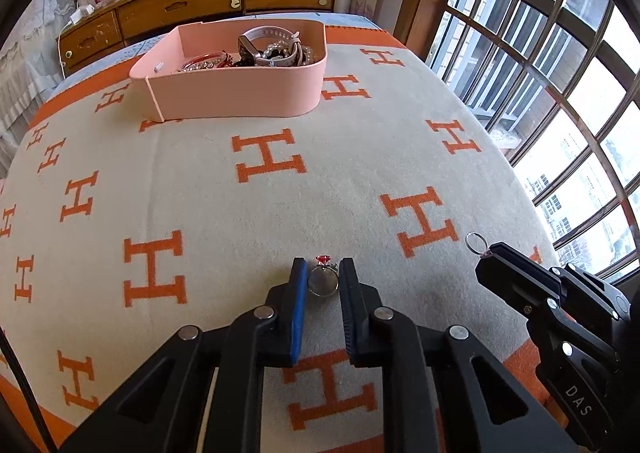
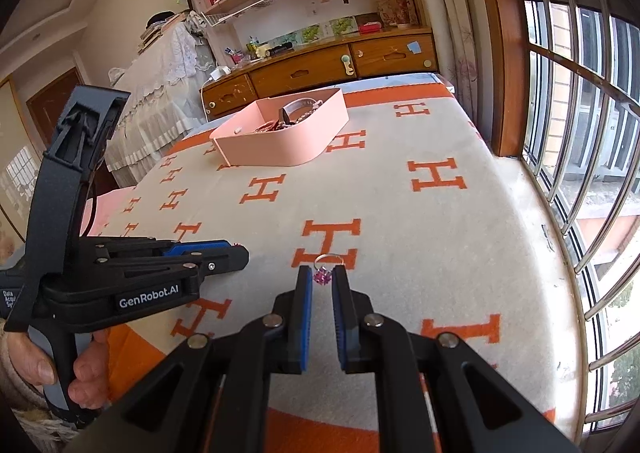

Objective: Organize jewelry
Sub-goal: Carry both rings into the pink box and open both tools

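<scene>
Left wrist view: red-stone ring (image 1: 323, 277) lies between parted jaws; right jaws grasp pink-stone ring (image 2: 323, 273).

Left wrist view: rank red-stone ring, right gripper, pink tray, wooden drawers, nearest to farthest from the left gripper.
1. Red-stone ring, between the left gripper fingers.
2. Right gripper, to the right, at a second ring.
3. Pink tray, far ahead on the blanket, slightly left.
4. Wooden drawers, behind the tray by the wall.
</scene>
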